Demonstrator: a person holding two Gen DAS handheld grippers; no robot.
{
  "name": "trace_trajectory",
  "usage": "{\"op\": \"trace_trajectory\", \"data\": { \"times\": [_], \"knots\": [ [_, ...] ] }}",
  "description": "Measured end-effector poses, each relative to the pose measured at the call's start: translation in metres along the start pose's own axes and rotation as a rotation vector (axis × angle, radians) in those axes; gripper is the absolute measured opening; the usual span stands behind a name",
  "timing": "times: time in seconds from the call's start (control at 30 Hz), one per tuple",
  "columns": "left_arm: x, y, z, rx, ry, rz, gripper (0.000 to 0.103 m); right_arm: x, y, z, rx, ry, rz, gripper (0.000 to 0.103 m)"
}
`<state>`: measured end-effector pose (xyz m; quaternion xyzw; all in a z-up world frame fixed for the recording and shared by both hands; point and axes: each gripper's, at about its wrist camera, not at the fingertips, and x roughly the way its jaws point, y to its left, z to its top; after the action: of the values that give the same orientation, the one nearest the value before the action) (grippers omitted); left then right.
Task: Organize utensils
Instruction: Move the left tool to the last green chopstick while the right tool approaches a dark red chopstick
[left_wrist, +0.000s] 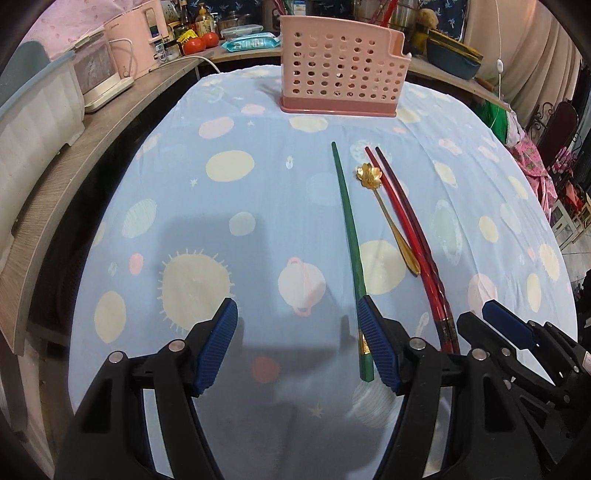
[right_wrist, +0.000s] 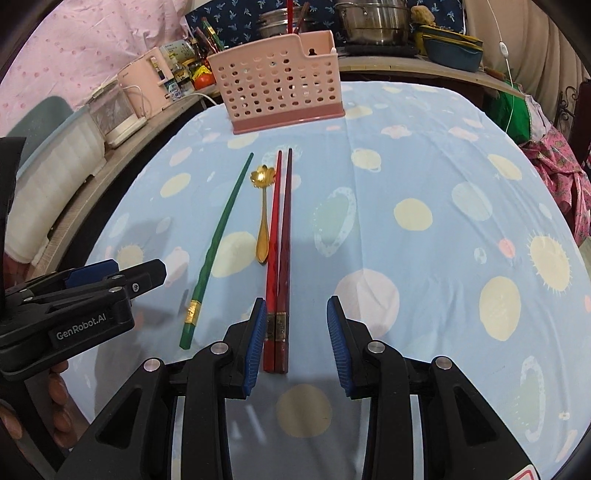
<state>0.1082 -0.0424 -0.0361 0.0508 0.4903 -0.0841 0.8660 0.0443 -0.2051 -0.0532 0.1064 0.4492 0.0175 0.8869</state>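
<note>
A green chopstick (left_wrist: 347, 236) lies on the blue tablecloth, its thick end between my open left gripper's (left_wrist: 295, 347) fingers, close to the right pad (left_wrist: 376, 347). A gold flower-bowl spoon (left_wrist: 388, 218) and a red and a dark red chopstick (left_wrist: 410, 240) lie to its right. In the right wrist view my open right gripper (right_wrist: 295, 343) stands over the thick ends of the red pair (right_wrist: 279, 258), near its left pad (right_wrist: 255, 347). The green chopstick (right_wrist: 214, 251) and spoon (right_wrist: 263, 206) lie left of them. A pink perforated utensil holder (left_wrist: 340, 70) (right_wrist: 280, 92) stands at the far side.
The right gripper (left_wrist: 517, 332) shows at the left view's lower right; the left gripper (right_wrist: 85, 295) shows at the right view's left edge. A wooden shelf (left_wrist: 74, 155) with pink appliances and bottles runs along the left. Pots and bowls (right_wrist: 373, 22) stand behind the table.
</note>
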Motion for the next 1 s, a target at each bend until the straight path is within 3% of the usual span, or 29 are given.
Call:
{"op": "trace_trajectory", "data": {
  "times": [0.23,0.83,1.0],
  "knots": [
    [0.005,-0.001,-0.002,0.002,0.013,0.009,0.069,0.009,-0.002,-0.004,0.000,0.021,-0.013,0.031],
    [0.020,-0.009,-0.014,0.023,0.062,-0.006,0.070,0.013,-0.003,-0.006,-0.016,0.015,-0.030,0.028],
    [0.022,-0.011,-0.015,0.028,0.061,-0.009,0.070,0.012,0.001,-0.006,-0.031,0.018,-0.029,0.021]
  ]
}}
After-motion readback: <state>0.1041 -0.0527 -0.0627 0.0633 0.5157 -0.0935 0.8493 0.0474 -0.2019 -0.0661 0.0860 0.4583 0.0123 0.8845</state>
